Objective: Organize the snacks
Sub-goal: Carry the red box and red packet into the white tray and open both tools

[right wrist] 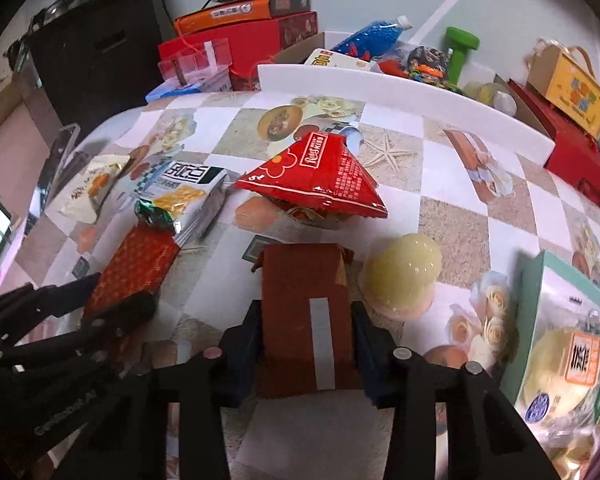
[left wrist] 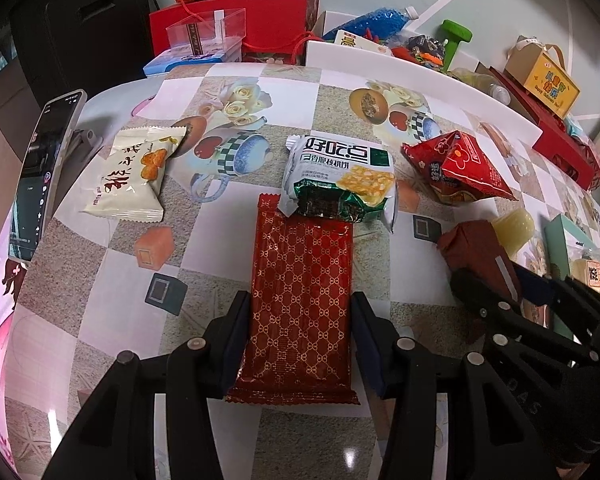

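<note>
Left gripper (left wrist: 300, 320) clamps a glossy patterned red wrapper (left wrist: 302, 300); right gripper (right wrist: 306, 332) clamps a matte, boxy brown packet (right wrist: 304, 316).

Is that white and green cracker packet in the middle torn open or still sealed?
Torn open: the cracker packet has a ragged near end peeled back, showing its silver inside and dark green inner wrapping, resting on the red patterned bar.

The tabletop (left wrist: 100, 264) wears a glossy, smooth printed cover that throws back lamp glare. The red patterned wrapper (left wrist: 300, 300) is shiny crinkled plastic film. The brown packet (right wrist: 304, 320) looks like matt paper with a pale tape strip. The yellow jelly cup (right wrist: 402, 276) is glossy translucent plastic.
</note>
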### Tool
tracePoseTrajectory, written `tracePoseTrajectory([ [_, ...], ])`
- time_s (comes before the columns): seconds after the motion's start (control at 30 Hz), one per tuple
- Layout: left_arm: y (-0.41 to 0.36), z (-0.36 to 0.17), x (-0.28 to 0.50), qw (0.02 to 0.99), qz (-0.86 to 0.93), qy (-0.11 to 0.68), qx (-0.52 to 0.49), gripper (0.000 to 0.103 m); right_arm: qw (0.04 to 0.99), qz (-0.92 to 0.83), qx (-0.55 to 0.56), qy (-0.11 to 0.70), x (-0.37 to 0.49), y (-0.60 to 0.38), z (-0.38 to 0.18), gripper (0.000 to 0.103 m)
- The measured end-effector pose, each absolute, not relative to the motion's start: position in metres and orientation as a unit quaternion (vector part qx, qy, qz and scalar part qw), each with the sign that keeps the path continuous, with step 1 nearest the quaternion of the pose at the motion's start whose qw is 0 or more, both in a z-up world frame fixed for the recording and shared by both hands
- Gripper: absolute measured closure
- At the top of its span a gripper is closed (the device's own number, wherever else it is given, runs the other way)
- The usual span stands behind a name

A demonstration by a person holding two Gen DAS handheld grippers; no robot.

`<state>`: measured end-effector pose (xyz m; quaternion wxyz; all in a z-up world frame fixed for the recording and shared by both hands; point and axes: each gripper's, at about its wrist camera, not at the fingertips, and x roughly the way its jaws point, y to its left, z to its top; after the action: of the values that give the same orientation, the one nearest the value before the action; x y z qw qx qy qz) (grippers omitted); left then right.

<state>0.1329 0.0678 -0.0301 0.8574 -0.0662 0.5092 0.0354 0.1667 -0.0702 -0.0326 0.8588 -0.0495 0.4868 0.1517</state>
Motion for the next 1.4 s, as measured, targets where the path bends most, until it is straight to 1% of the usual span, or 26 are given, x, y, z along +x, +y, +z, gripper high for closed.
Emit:
tracePoseTrajectory([
  [0.13,0.071,-0.029,0.131,0.859,0.034,0.505,-0.077,0.056,0.859,0.148,-0.022,0.49,0.16,-0.076,-0.031,0.061],
  [0.4,0.073,-0.02,0.125,0.864,0.029,0.495,-0.087,0.057,0.87,0.141,0.002,0.473,0.141,-0.086,-0.013,0.061],
  [0.77,0.063,0.02,0.111,0.891,0.005,0.446,-0.088,0.057,0.886,0.13,0.026,0.444,0.119,-0.106,0.019,0.061],
  [1.4,0.015,0.047,0.108,0.908,-0.023,0.415,-0.053,0.057,0.892,0.099,0.073,0.434,0.118,-0.157,0.027,0.061],
])
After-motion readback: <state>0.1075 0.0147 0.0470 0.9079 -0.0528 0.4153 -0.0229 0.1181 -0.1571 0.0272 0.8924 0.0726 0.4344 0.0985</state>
